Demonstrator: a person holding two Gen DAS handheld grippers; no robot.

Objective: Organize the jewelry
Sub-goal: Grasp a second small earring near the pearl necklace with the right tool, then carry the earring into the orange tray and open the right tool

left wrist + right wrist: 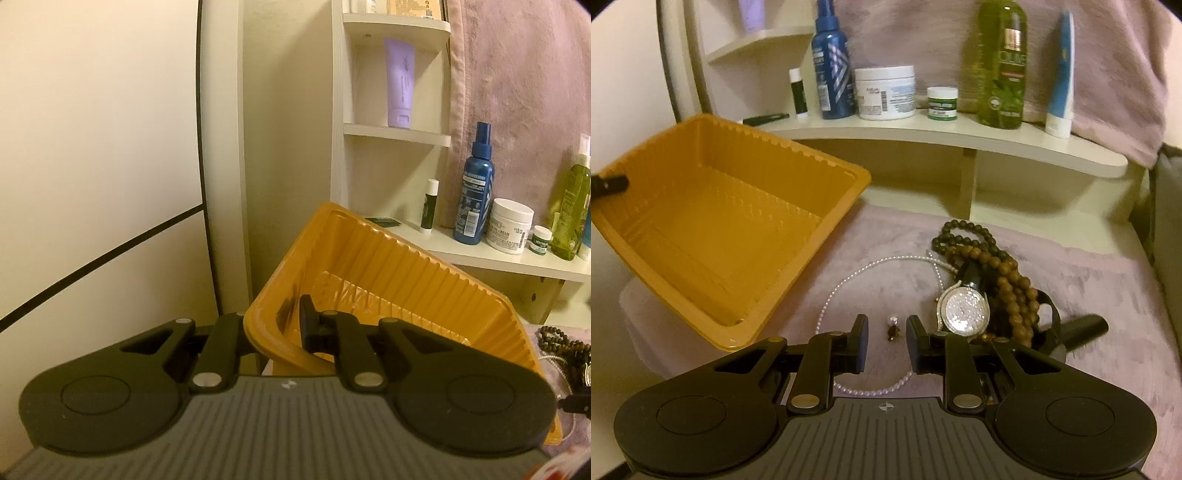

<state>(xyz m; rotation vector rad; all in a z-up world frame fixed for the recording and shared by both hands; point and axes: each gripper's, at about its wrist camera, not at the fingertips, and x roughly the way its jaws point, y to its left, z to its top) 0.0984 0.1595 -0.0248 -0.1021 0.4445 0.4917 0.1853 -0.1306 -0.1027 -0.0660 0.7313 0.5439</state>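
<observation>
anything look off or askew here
The ribbed orange plastic tray is tipped up on one side, not flat on the mauve cloth, because the left gripper pinches its rim. The bead strands and sparkly watch lie tangled.

Two black hand-held grippers with grey ribbed bodies

The left gripper (273, 328) and the right gripper (886, 345) both have round black discs at each side, silver rivets on the linkage arms, and a small white mark on the grey ribbed housing.
</observation>
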